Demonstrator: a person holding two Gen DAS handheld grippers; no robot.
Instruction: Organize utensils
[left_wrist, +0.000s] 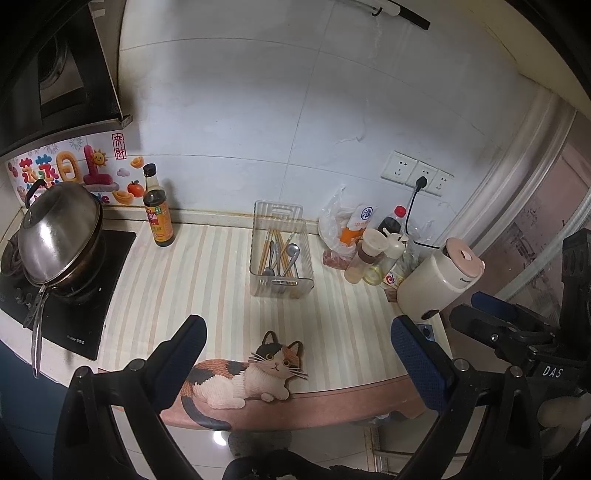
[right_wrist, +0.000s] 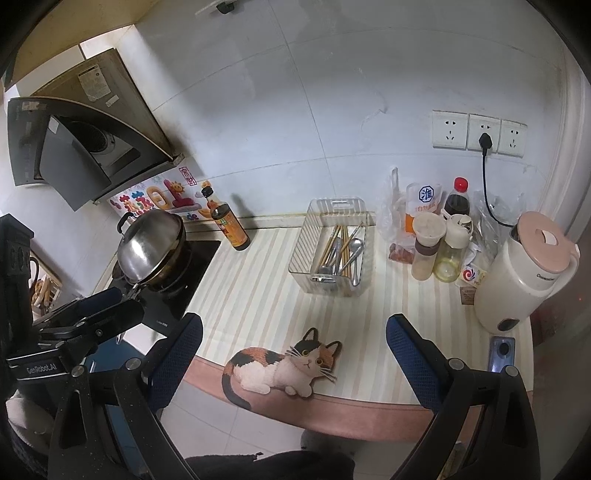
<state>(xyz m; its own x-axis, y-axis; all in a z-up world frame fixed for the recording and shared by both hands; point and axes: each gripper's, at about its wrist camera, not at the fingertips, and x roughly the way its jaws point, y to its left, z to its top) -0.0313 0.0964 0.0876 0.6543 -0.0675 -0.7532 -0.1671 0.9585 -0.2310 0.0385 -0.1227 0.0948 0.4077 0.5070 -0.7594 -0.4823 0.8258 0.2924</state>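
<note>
A clear plastic basket (left_wrist: 258, 242) (right_wrist: 365, 254) stands on the striped counter mat near the back wall. It holds several wooden chopsticks (left_wrist: 266, 248) (right_wrist: 344, 246) and metal spoons (left_wrist: 292, 253) (right_wrist: 355, 248), lying mixed together. My left gripper (left_wrist: 298, 363) is open and empty, held back over the counter's front edge above a cat-shaped mat (left_wrist: 236, 376). My right gripper (right_wrist: 294, 363) is open and empty at the same distance; it also shows at the right edge of the left wrist view (left_wrist: 495, 314).
A steel wok with lid (left_wrist: 61, 236) (right_wrist: 151, 251) sits on the black stove at left. A dark sauce bottle (left_wrist: 157, 210) (right_wrist: 227, 221) stands near the wall. Condiment jars and bags (right_wrist: 439, 236) and a cream kettle (left_wrist: 436, 284) (right_wrist: 524, 273) crowd the right. A phone (right_wrist: 500, 354) lies near the front right.
</note>
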